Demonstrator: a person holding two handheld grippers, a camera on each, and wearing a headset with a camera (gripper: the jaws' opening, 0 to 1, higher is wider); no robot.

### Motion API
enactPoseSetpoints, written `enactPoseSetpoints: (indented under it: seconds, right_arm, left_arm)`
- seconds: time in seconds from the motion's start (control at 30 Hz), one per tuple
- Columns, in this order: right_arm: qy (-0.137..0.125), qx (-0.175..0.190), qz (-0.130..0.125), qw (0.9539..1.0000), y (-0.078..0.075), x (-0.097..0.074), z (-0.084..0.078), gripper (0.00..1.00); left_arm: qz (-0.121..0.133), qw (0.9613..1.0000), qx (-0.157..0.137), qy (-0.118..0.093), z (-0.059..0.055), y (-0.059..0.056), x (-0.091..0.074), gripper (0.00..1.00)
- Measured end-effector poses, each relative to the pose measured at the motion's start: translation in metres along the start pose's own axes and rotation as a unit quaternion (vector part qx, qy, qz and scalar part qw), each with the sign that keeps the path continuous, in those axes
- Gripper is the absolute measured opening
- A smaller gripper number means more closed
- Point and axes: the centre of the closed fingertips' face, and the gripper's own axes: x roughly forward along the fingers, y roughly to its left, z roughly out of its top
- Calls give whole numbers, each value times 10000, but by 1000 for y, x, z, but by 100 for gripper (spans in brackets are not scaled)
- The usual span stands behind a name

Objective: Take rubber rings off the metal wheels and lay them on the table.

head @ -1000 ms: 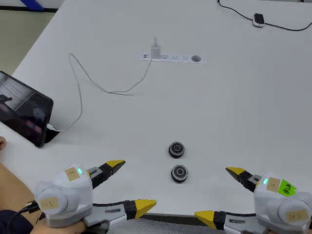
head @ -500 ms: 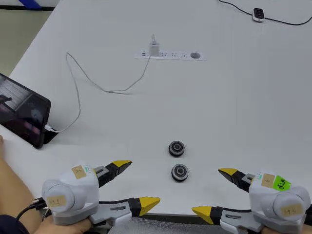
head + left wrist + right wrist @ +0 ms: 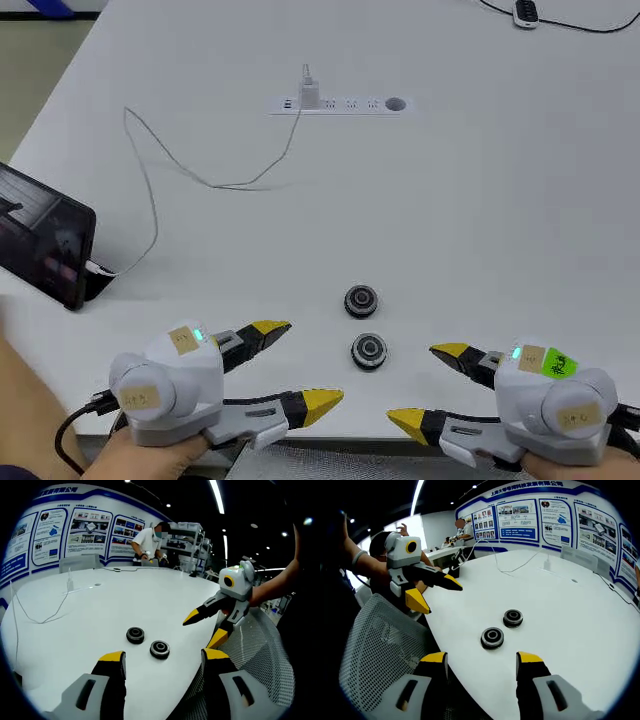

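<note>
The near wheel (image 3: pixel 369 351) and far wheel (image 3: pixel 361 300) sit on the desk (image 3: pixel 480 220), rubber rings (image 3: pixel 355 352) on, between the left hand-held gripper (image 3: pixel 305 362) and right hand-held gripper (image 3: pixel 418 383), both wide open and empty, so grabbing one wheel probably comes next.

- The head view is bright and even, lit from overhead; the white table (image 3: pixel 480 220) carries no hard glare.
- Shadows are soft and short, a faint dark patch under each of the 2 wheels (image 3: pixel 369 351).
- In both gripper views a ceiling light strip (image 3: pixel 216 495) burns out to pure white against a dark ceiling.
- Fisheye distortion bends the posters (image 3: pixel 520 517) and the table edge near the borders.
- The distant background looks soft; near parts are sharp.
</note>
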Motion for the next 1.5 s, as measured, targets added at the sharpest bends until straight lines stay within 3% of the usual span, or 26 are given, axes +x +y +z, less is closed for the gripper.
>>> enactPoseSetpoints:
  seconds: [0.33, 0.6, 1.13, 1.37, 1.5]
  right_arm:
    - [23, 82, 22, 10000, -2, 6, -1, 48]
    - [-7, 206, 53, 9998, -2, 10, -2, 37]
    - [-35, 444, 47, 9990, -10, 20, -5, 31]
    - [-124, 588, 55, 9982, -12, 23, -4, 28]
    - [-147, 634, 68, 9979, -13, 25, -4, 26]
  left_arm:
    - [-115, 9998, 87, 138, -1, 0, 13, 56]
    - [-204, 9992, 255, 251, 2, -2, 26, 49]
    - [-342, 9964, 494, 598, -4, 4, 51, 33]
    - [-477, 9934, 658, 804, -9, 3, 63, 24]
    - [-523, 9916, 756, 905, -12, 2, 69, 25]
